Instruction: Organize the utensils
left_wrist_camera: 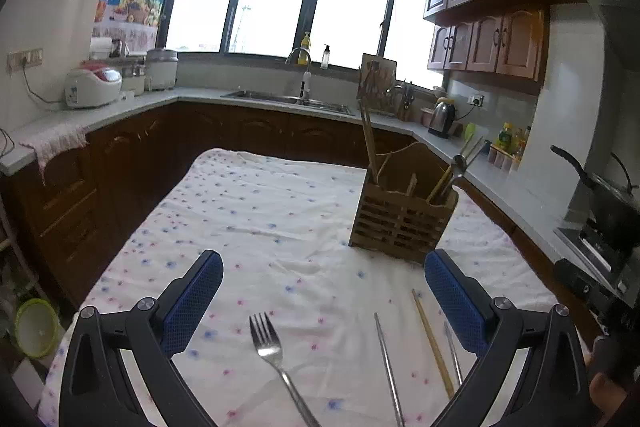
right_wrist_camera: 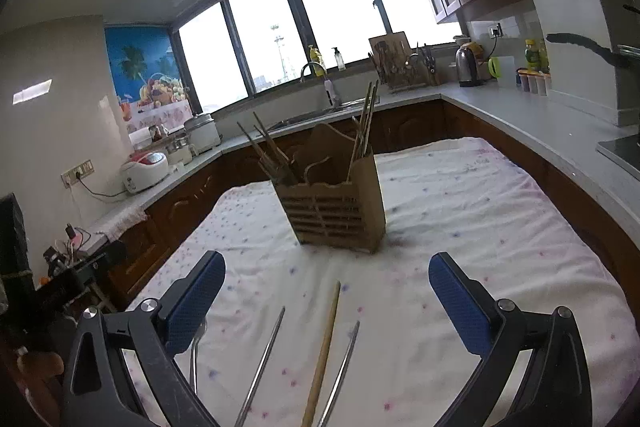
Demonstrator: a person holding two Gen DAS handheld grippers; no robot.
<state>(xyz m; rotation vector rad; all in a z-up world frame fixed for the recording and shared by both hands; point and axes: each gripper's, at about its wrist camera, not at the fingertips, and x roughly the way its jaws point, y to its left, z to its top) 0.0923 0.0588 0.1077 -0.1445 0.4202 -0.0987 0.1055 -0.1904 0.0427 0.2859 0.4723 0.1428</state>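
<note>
Utensils lie loose near the wooden holder [left_wrist_camera: 402,217]: fork [left_wrist_camera: 269,347], metal chopsticks [right_wrist_camera: 262,359], perhaps one wooden chopstick [right_wrist_camera: 322,355]. Left claw [left_wrist_camera: 324,303] and right claw [right_wrist_camera: 327,303] gape wide, empty.

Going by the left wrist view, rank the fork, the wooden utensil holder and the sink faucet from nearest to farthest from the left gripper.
1. Fork: on the cloth between the open fingers of the left gripper.
2. Wooden utensil holder: upright on the cloth, ahead and to the right.
3. Sink faucet: on the far counter below the window.
</note>
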